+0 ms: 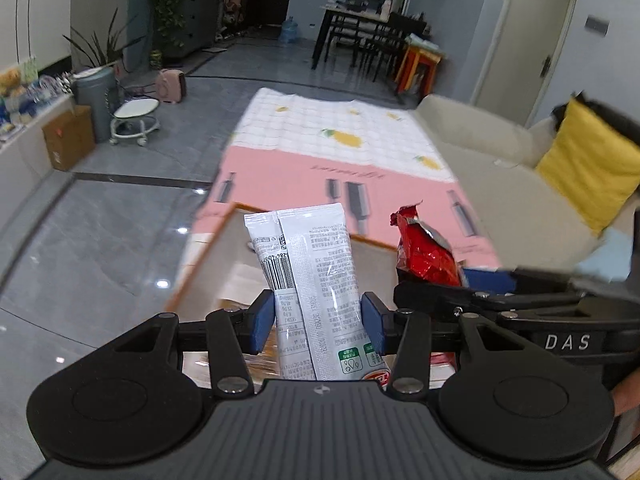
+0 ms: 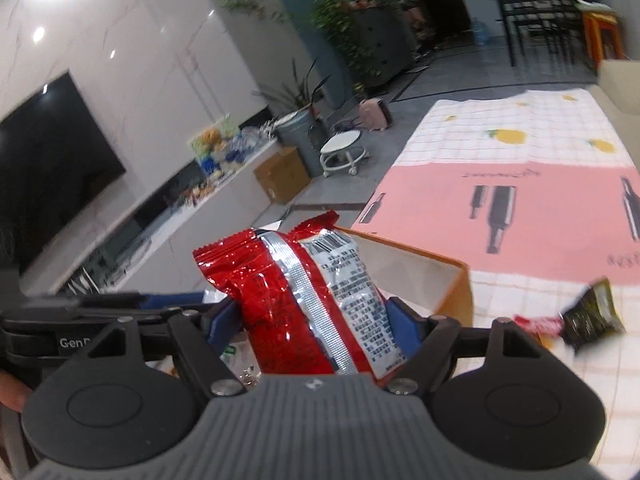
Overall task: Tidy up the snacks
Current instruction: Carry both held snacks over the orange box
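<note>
I am holding my left gripper [image 1: 319,320] angled downward, its blue pads clamping a white snack packet [image 1: 308,276] that is standing upright between them, print side toward the camera. Just to its right, my right gripper [image 2: 316,320] is squeezing a red foil snack bag [image 2: 296,292] on both sides, the bag's crimped top pointing up and away. Both packets are hanging above an orange-rimmed box [image 2: 456,280] that is sitting below and ahead of the fingers. The box is resting on a checked cloth with a pink panel [image 1: 320,176], where a dark snack packet [image 2: 592,312] is lying off to the right in the right wrist view. Beyond are stretching a grey tiled floor [image 1: 100,220], a beige sofa [image 1: 492,168] with a yellow cushion [image 1: 588,164], and a wall television [image 2: 52,160].
</note>
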The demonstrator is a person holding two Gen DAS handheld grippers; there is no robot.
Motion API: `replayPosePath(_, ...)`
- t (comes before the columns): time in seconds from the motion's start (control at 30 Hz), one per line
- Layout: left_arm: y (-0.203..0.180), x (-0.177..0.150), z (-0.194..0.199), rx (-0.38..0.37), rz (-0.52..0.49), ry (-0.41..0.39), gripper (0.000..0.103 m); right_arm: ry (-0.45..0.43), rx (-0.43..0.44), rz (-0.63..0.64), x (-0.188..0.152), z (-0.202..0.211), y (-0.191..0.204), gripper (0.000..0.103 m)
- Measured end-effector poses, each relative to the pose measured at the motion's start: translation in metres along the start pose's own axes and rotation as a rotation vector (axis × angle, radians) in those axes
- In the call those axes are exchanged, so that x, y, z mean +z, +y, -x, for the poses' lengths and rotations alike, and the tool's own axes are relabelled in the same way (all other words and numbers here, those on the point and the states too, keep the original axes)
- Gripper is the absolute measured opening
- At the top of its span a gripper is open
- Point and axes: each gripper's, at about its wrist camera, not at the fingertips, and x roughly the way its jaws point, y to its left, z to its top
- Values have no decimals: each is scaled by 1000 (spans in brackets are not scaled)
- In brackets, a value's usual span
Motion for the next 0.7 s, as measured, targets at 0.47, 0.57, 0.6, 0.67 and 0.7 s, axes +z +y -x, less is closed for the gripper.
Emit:
replayPosePath(0.47, 42, -9, -85, 105, -91, 226, 53, 211, -186, 382, 1, -116, 8, 75)
replayPosePath(0.57, 43, -16, -96, 122, -113, 254, 53, 251, -206, 432, -6, -132, 3, 75)
replayPosePath(0.6, 43, -17, -98, 128, -127, 262, 53, 262, -212, 445, -7, -137, 1, 75)
replayPosePath(0.67, 42, -20, -104, 129, -147, 286, 53, 285, -230, 473, -11, -147, -2, 75)
replayPosePath(0.7, 41, -21, -107, 127, -154, 299, 53, 297, -237, 487, -13, -150, -3, 75)
